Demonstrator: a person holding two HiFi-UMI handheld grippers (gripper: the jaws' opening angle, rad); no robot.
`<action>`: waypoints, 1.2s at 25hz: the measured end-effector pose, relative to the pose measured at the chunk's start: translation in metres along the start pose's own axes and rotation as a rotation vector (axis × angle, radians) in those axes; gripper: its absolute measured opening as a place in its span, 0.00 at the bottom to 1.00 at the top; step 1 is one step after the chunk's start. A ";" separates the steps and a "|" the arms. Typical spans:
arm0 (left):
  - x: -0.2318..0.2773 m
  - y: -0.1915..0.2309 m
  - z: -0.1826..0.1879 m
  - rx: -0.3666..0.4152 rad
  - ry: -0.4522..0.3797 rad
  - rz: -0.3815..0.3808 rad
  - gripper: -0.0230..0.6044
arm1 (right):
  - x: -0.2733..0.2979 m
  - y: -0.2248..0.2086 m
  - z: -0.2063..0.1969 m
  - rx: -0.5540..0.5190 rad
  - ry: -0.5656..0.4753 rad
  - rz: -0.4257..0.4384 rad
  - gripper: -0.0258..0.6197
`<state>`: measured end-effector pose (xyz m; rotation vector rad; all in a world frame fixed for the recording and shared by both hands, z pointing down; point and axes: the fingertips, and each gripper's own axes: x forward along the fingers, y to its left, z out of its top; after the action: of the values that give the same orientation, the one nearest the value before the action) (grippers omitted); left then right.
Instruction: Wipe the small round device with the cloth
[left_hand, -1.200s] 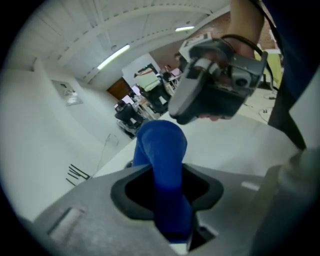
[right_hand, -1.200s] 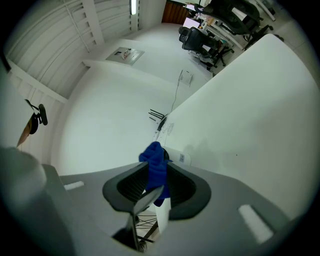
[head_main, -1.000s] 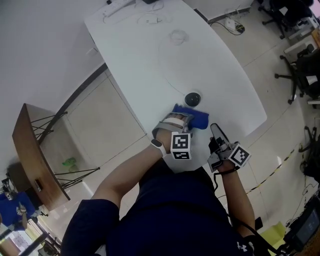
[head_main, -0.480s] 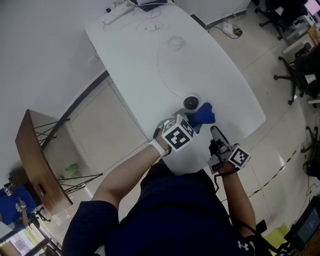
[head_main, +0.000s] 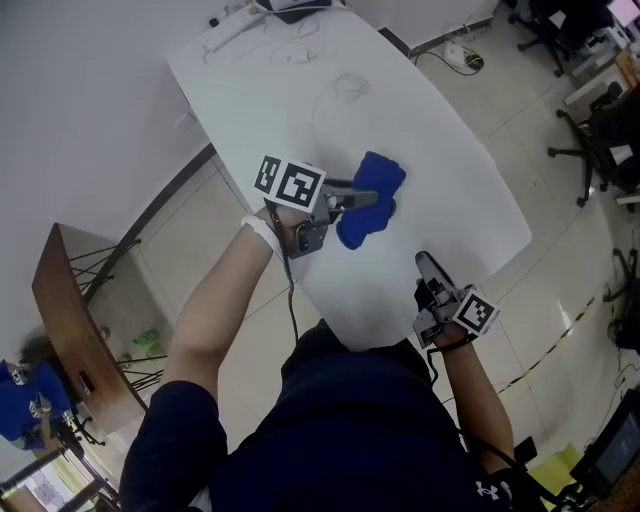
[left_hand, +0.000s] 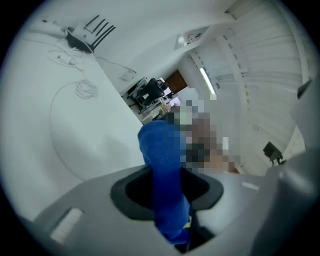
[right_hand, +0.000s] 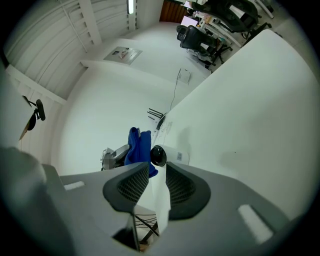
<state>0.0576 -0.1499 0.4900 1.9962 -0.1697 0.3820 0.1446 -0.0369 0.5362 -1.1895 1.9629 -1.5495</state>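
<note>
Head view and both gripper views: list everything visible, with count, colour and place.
table: one, white, centre
cloth: one, blue, held over the table
small round device: one, white with black front, on table near the cloth
cable coil: one, white, table's far half
office chairs: several, black, floor at right
wooden side table: one, brown, floor at left
wrist band: one, white, left wrist
left tool: one, grey, shut on cloth
right tool: one, grey, table's near edge, jaws slightly apart
</note>
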 end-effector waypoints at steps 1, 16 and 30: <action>-0.004 0.008 0.005 -0.019 0.003 -0.019 0.27 | -0.001 -0.002 0.000 0.002 -0.004 -0.010 0.21; 0.009 0.098 -0.021 -0.115 0.260 -0.049 0.26 | -0.005 -0.021 0.011 0.027 -0.037 -0.071 0.19; -0.009 0.087 -0.080 0.036 0.088 0.609 0.26 | 0.008 -0.009 0.015 0.013 -0.045 -0.018 0.18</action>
<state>0.0089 -0.1169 0.5926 1.9277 -0.7251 0.8599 0.1548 -0.0528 0.5411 -1.2286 1.9158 -1.5292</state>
